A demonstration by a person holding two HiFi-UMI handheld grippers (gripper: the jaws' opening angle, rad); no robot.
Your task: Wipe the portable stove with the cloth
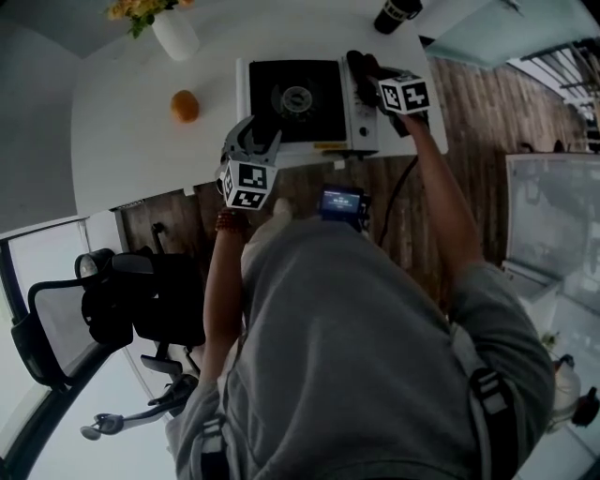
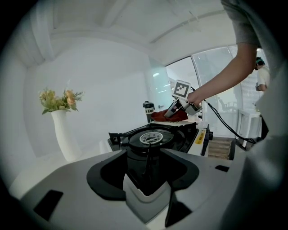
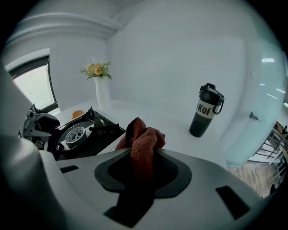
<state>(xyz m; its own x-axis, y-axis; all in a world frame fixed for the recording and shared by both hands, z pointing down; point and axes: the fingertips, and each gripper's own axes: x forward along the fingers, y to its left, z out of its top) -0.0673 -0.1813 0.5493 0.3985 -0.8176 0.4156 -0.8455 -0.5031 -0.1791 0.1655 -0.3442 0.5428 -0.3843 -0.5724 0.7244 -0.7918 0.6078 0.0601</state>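
At the near edge of the smooth white tabletop (image 1: 131, 150), the left tongs (image 1: 255, 141) are closed together on nothing and point to 12 o'clock at the front rim of the rectangular portable stove (image 1: 281, 127). The stove has a white metal body, a black top and a round burner, and its long axis runs 9 to 3 o'clock. At its 3 o'clock end the right tongs (image 3: 143, 150) pinch a crumpled, nubby rust-red cloth (image 3: 145, 137) lying on the white panel. Farther off are a round orange fruit (image 1: 185, 106) at 10 o'clock, a white vase of yellow flowers (image 1: 175, 34), and a dark cylindrical bottle (image 1: 397, 14) at 1 o'clock.
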